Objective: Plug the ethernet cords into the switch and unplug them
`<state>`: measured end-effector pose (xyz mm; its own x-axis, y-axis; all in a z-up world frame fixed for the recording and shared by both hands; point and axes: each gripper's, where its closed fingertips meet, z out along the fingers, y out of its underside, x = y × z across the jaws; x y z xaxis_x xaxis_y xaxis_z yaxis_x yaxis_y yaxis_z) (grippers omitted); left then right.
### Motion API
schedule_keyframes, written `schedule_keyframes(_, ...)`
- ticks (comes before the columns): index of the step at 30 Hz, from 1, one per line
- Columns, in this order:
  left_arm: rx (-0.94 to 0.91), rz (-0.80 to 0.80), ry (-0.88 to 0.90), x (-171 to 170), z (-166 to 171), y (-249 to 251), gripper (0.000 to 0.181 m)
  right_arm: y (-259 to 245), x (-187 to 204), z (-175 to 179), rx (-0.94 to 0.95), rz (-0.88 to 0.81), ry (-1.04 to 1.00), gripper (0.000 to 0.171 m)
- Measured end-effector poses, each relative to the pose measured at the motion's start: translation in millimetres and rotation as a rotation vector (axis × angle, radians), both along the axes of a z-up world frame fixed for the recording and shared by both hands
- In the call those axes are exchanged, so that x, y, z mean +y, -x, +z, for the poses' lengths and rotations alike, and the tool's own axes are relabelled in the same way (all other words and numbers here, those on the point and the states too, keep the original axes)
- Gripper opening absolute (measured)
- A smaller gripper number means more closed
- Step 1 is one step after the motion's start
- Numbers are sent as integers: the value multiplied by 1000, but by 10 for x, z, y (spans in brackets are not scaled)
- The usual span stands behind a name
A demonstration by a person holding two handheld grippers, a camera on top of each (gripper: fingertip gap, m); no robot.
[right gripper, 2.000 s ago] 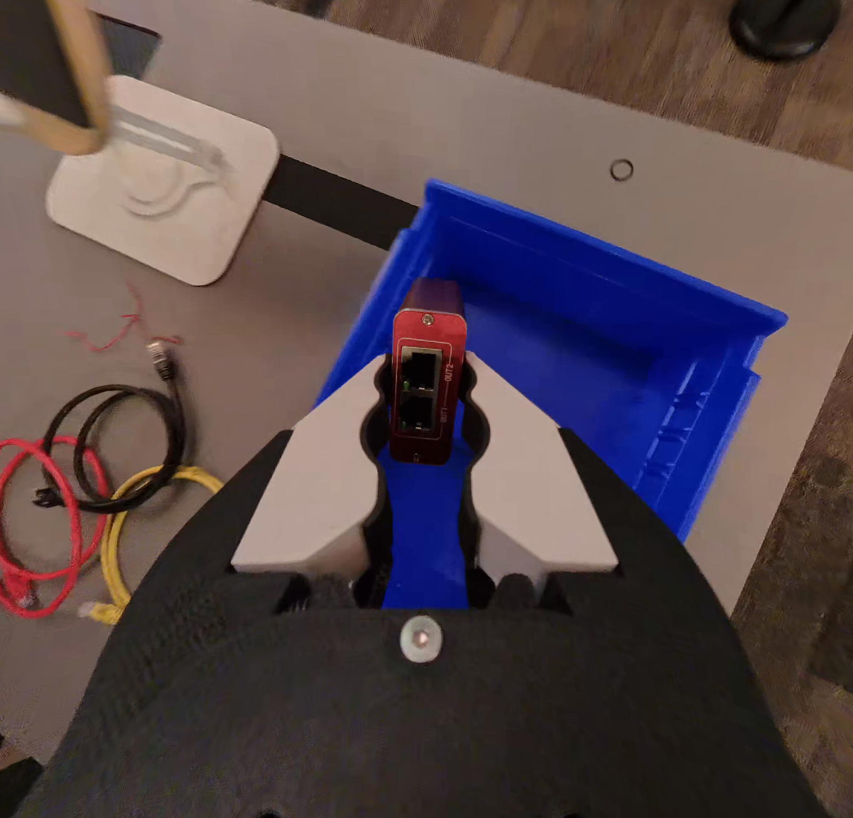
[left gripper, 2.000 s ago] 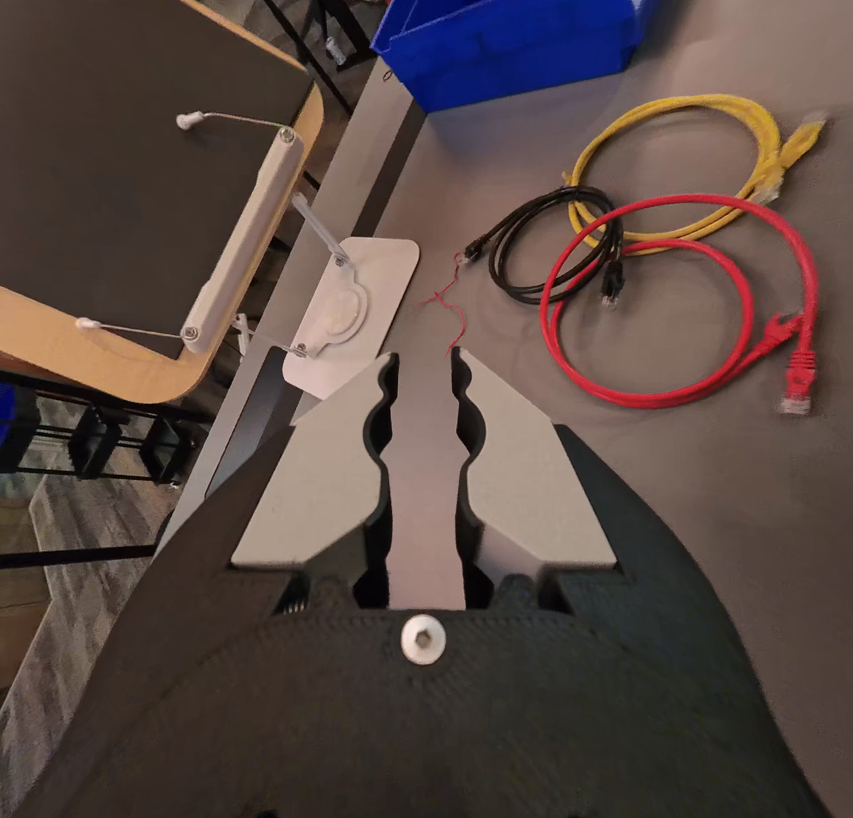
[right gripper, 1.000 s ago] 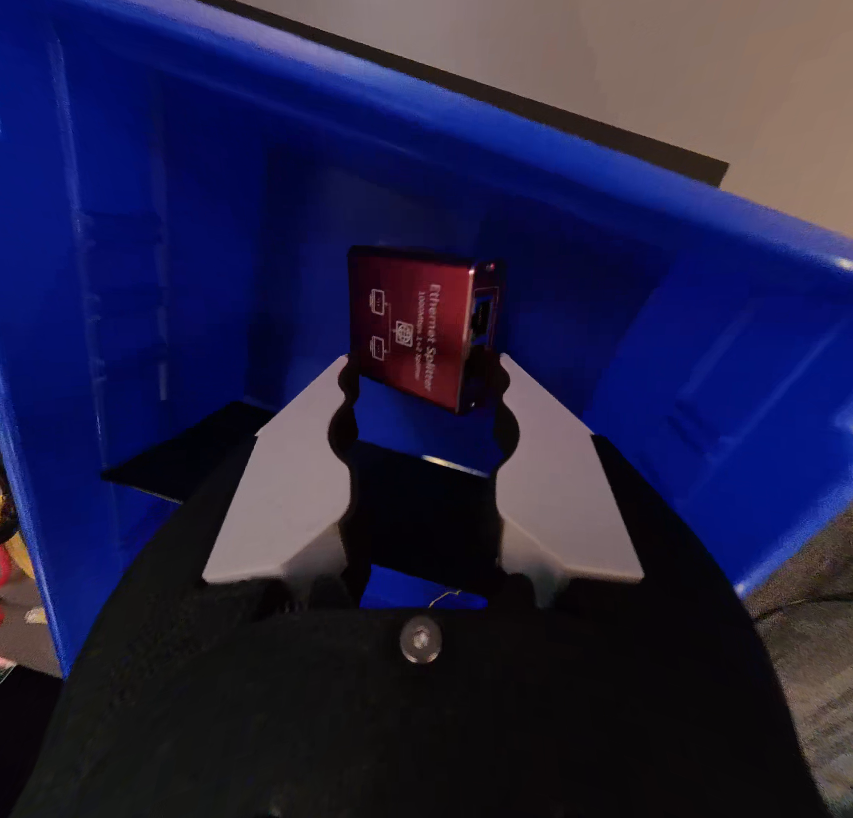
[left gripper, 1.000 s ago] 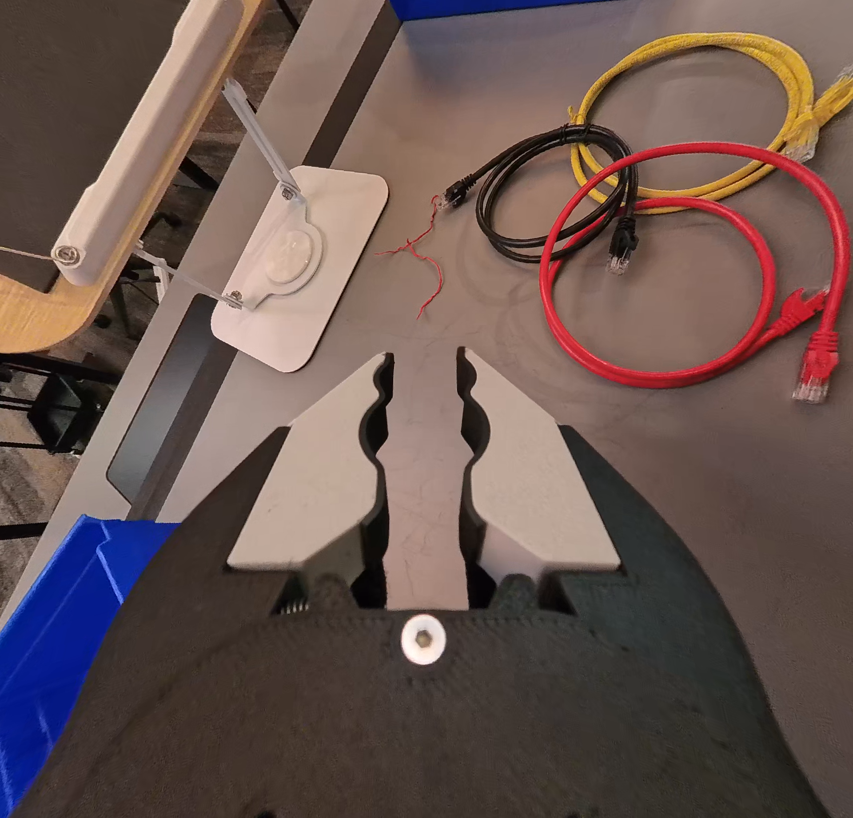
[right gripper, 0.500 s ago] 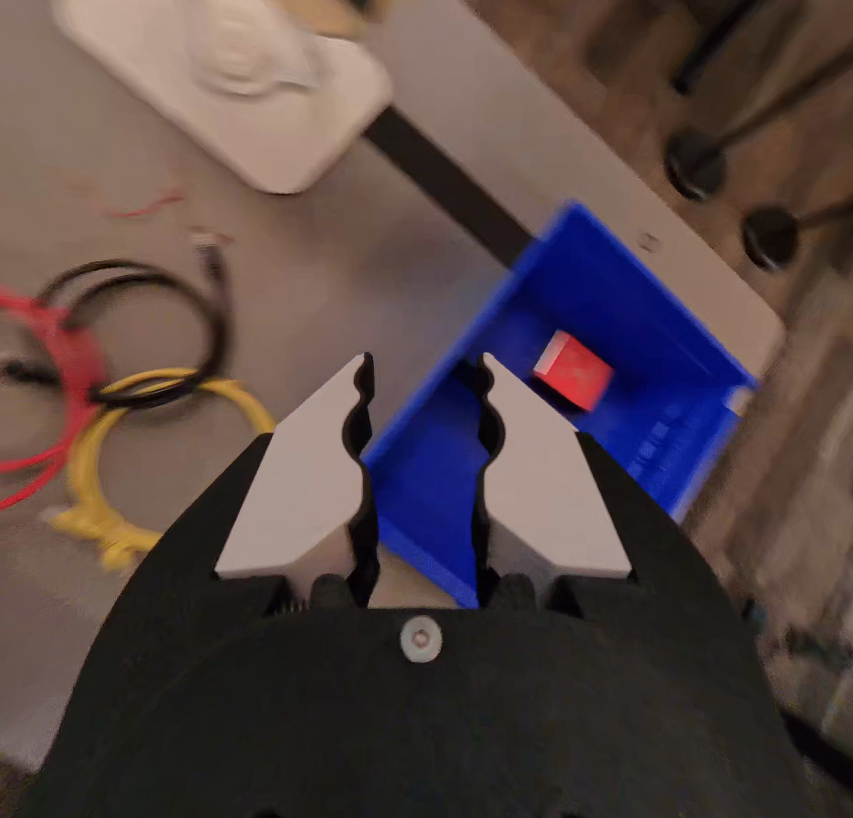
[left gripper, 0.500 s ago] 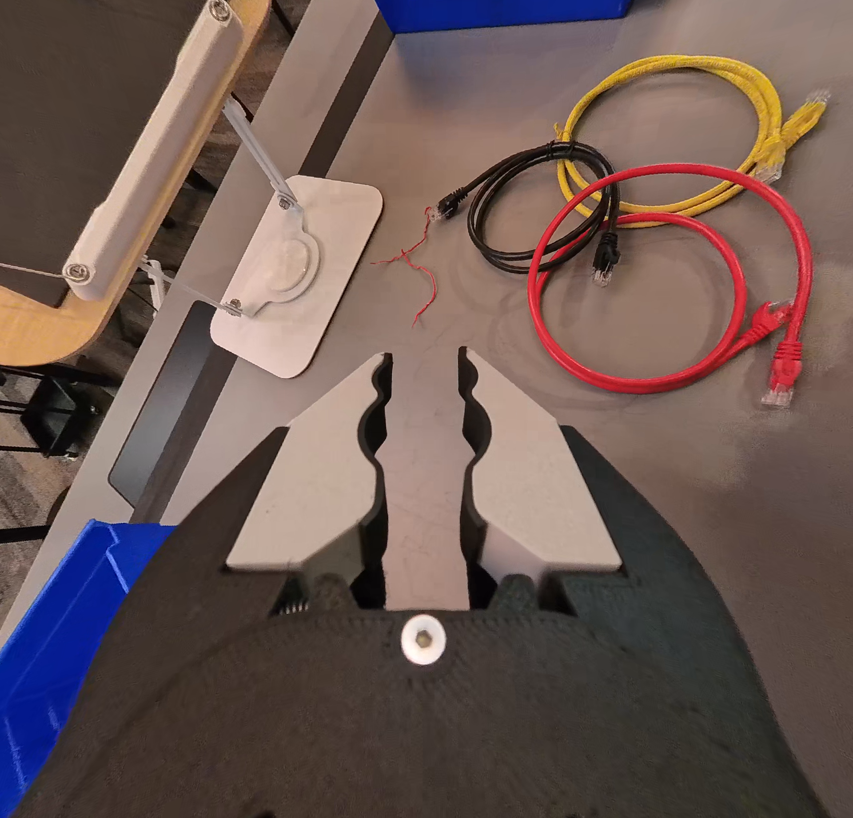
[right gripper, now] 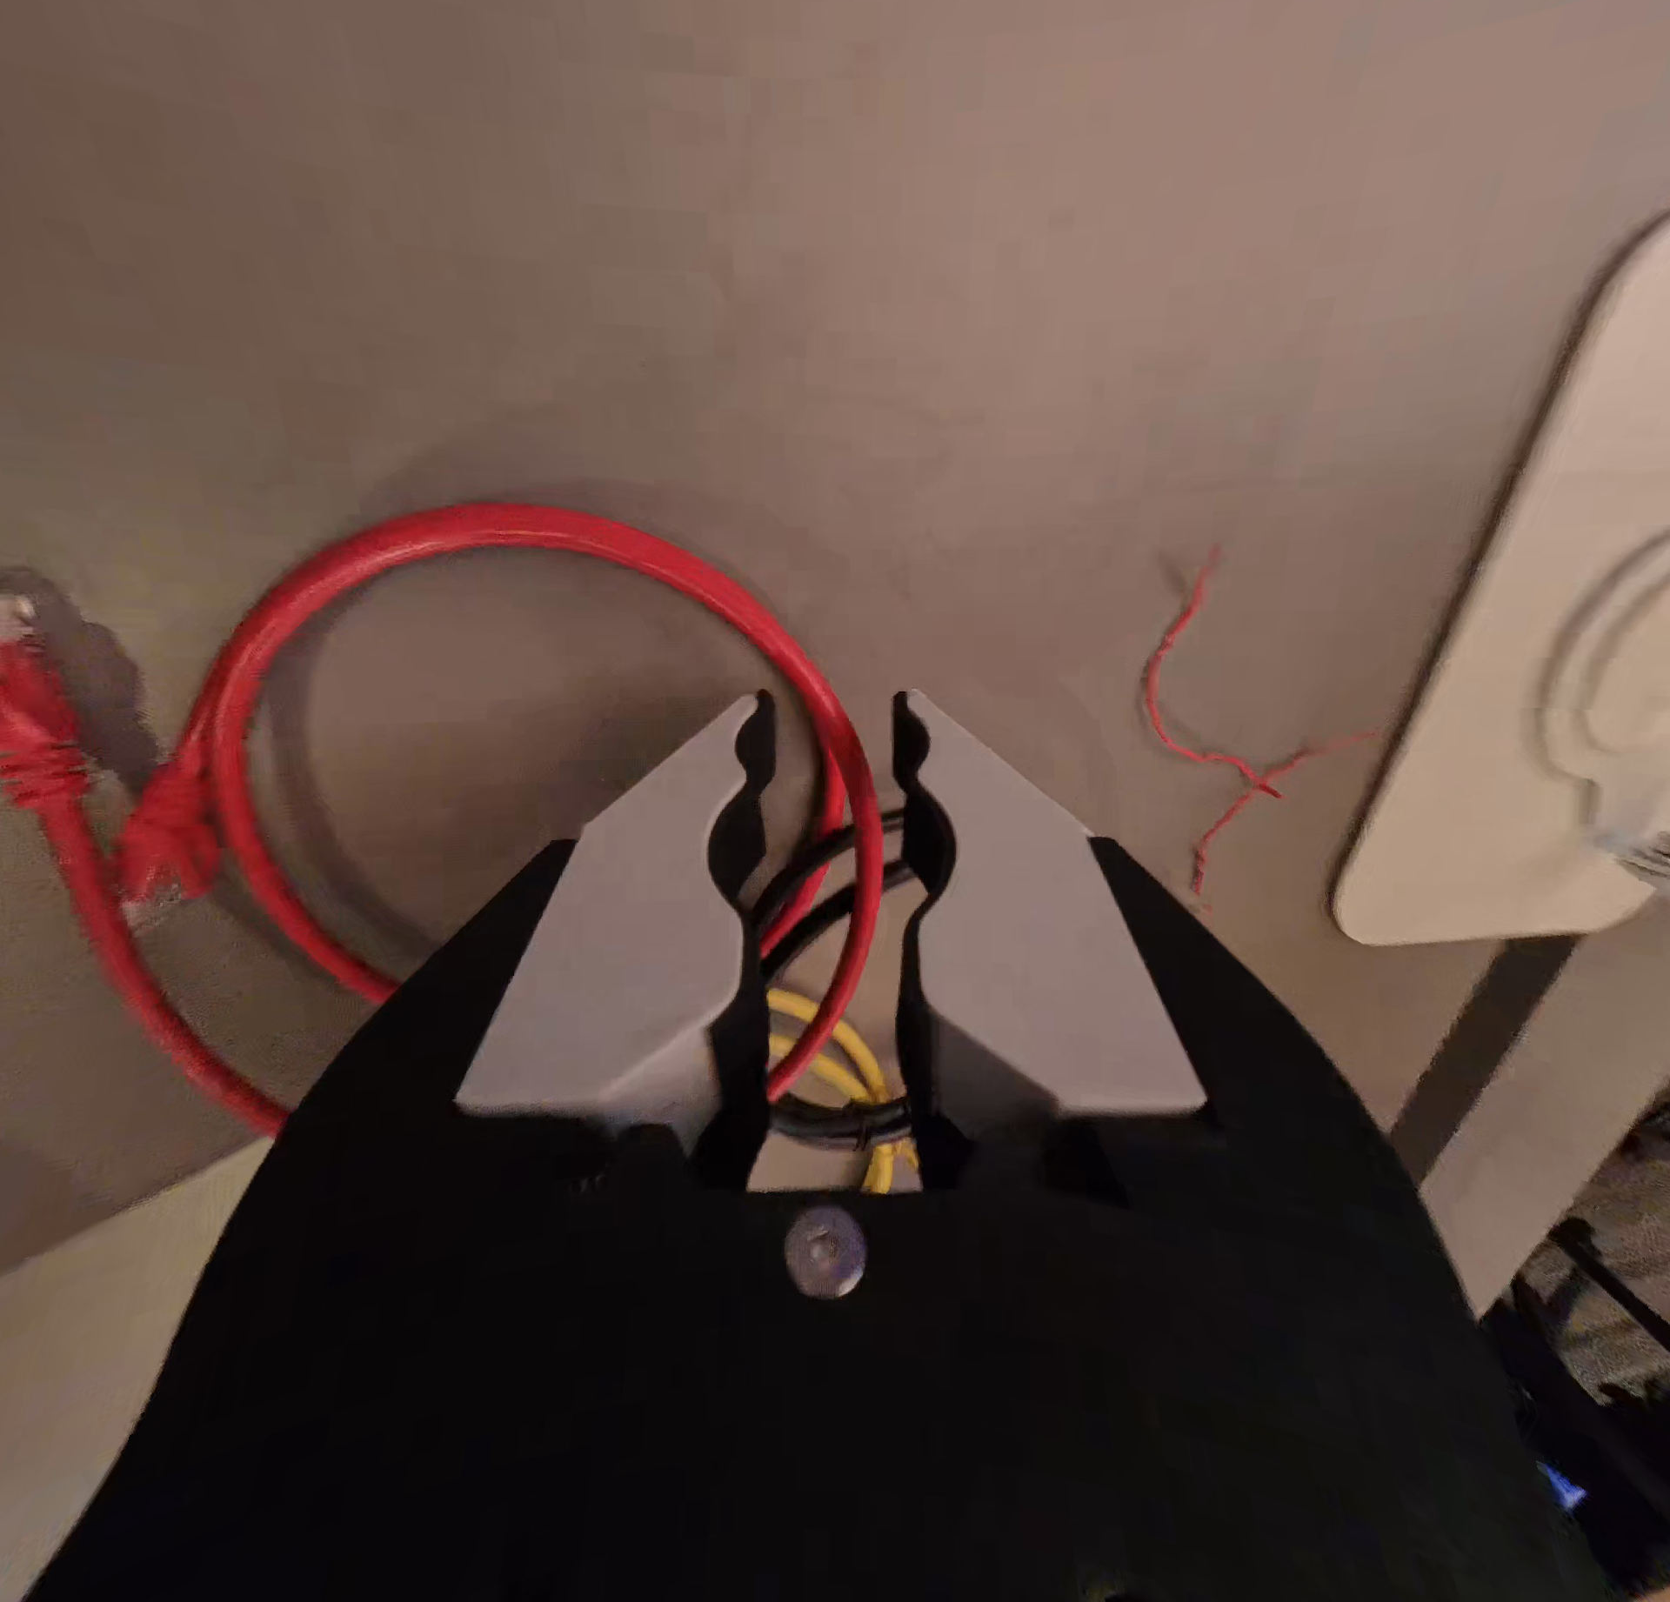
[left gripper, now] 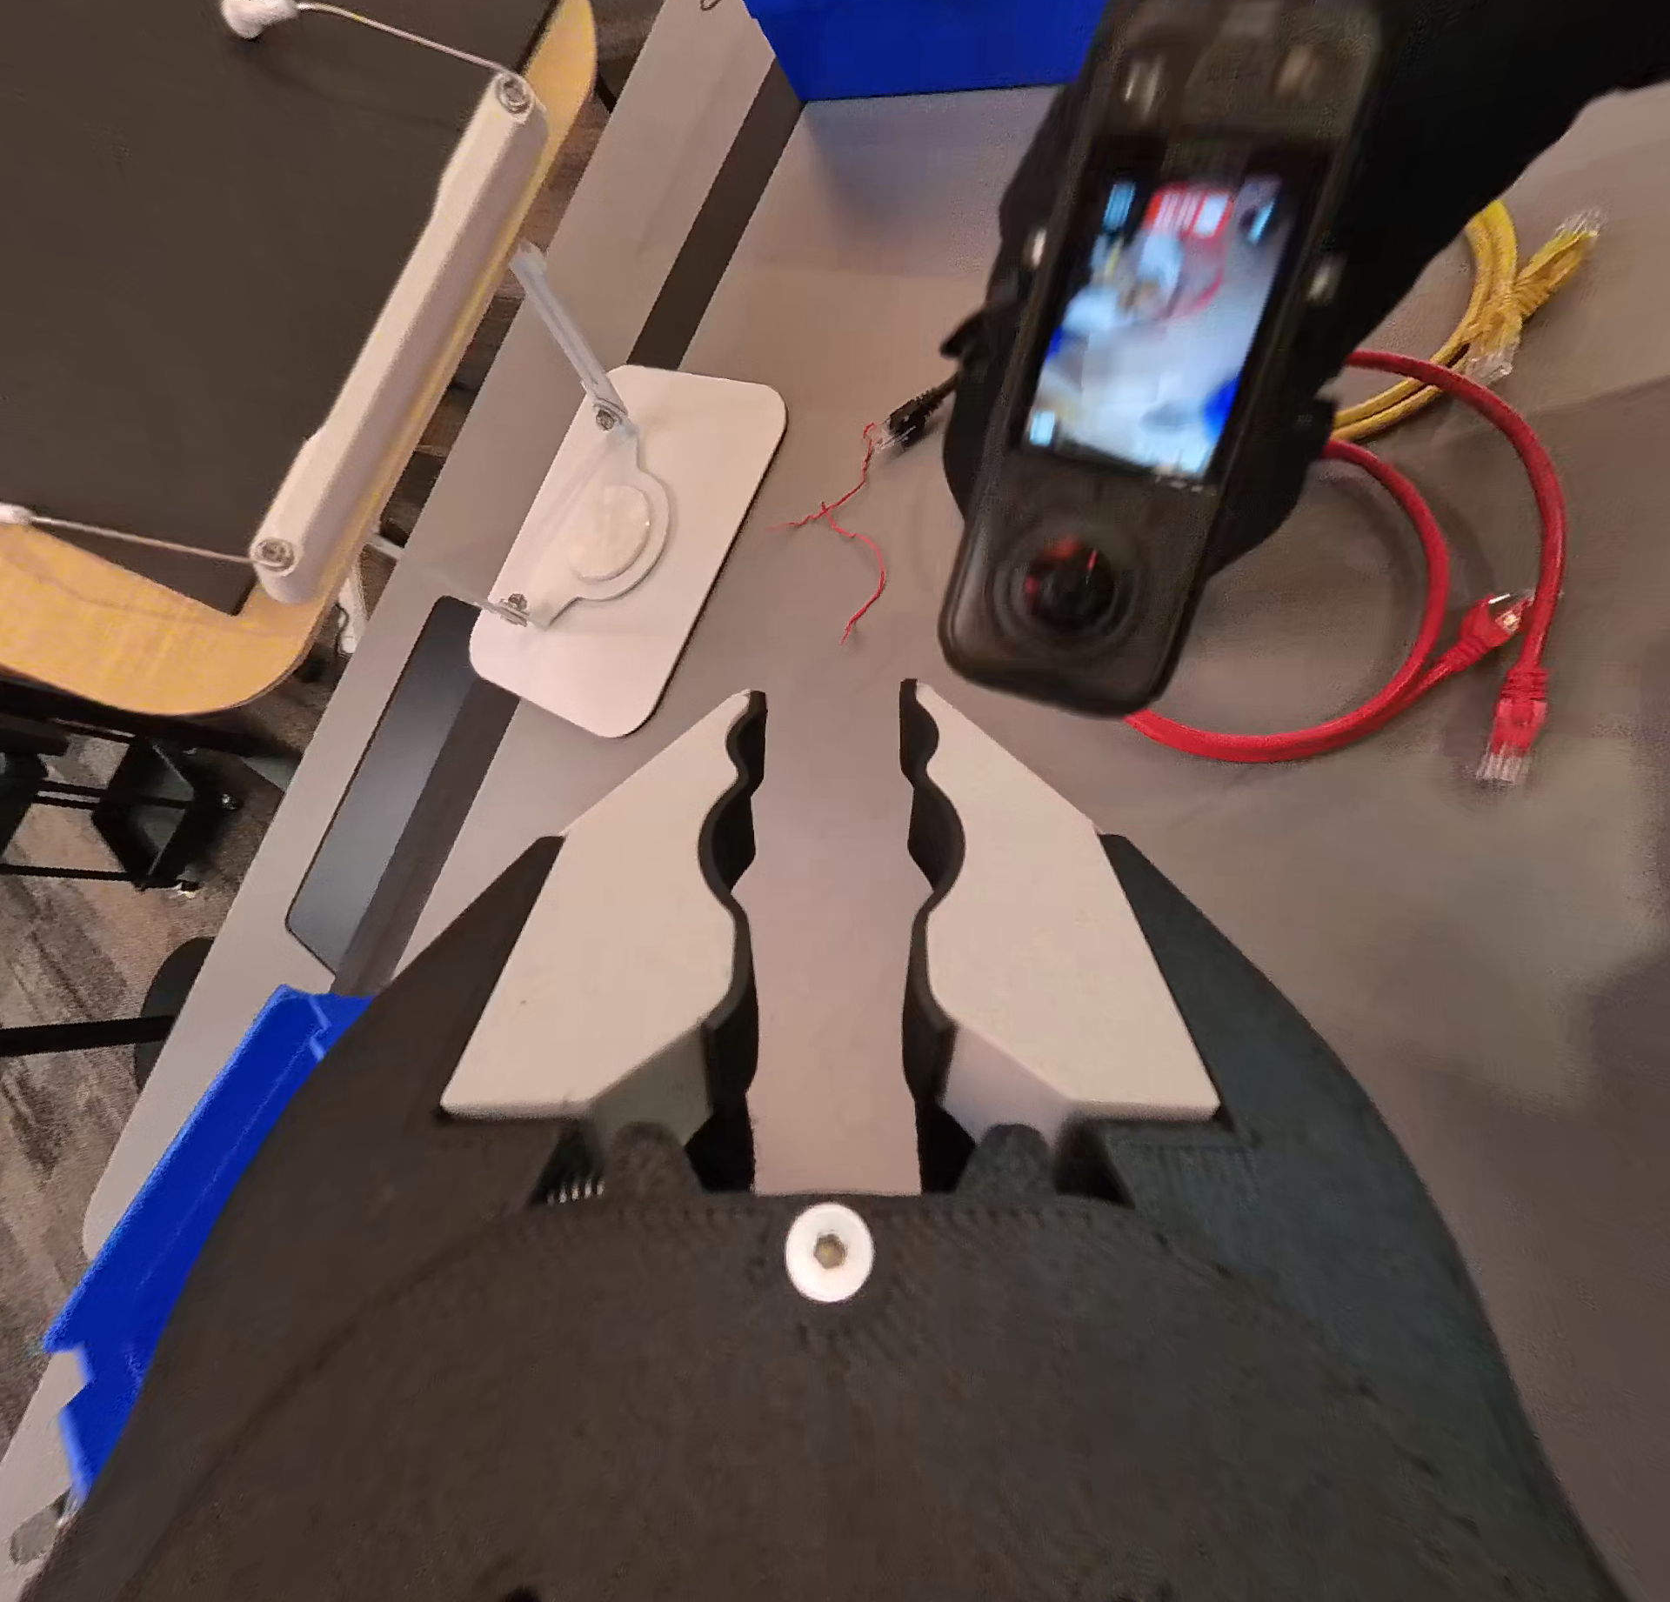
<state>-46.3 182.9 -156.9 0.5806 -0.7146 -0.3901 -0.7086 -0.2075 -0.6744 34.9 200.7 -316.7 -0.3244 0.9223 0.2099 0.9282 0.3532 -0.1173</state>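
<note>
My left gripper is open and empty above the grey table. The red cord lies coiled at the right, its plug on the table. The yellow cord lies behind it. The black cord's plug peeks out beside my right gripper's camera body, which hangs over the cords. In the right wrist view my right gripper is open and empty just above the red loop, with the black cord and yellow cord between its fingers. The switch is not in view.
A white stand base sits near the table's left edge and shows in the right wrist view. A loose red thread lies beside it. One blue bin stands at the back, another at the front left. A wood-edged chair stands left of the table. My right fingertips sit around 15 cm from my left ones.
My right gripper opened and left the red switch in the blue bin, then swung over the coiled cords and into the left wrist view. My left gripper hardly moved.
</note>
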Motion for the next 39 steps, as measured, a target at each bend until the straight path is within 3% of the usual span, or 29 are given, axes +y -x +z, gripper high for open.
schedule_keyframes(3,-11,6,4,-1,38,57,27,35,-18,-100,-6,16,27,5)
schedule_keyframes(7,-66,-5,65,-22,22,86,34,226,-143,449,259,-59,151,2)
schedule_keyframes(14,-328,-98,496,-289,-265,-183,97,284,-157,1365,560,-109,50,3)
schedule_keyframes(15,-357,-139,543,-360,-277,-251,99,290,-164,1435,576,-117,28,3)
schedule_keyframes(17,-423,-206,560,-435,-215,-380,73,308,-198,1545,595,-123,-20,3)
schedule_keyframes(20,-314,-157,492,-367,-330,-358,0,367,-286,1702,645,-137,-39,3)
schedule_keyframes(22,-250,-168,462,-389,-360,-358,0,385,-329,1775,676,-142,-33,3)
schedule_keyframes(23,-239,-179,444,-402,-337,-367,0,378,-358,1789,684,-141,-8,6)
schedule_keyframes(25,-215,-160,386,-357,-267,-326,0,336,-360,1819,706,-196,81,52)
schedule_keyframes(28,-208,-175,327,-362,-134,-290,0,206,-150,1898,820,-311,134,96)
schedule_keyframes(30,-209,-200,311,-402,-56,-295,0,149,-174,1748,814,-381,313,116)
schedule_keyframes(35,-191,-228,263,-469,86,-345,0,316,-372,1252,795,-398,660,134)
schedule_keyframes(39,-196,-273,244,-574,209,-413,0,599,-588,1074,822,-359,867,142)
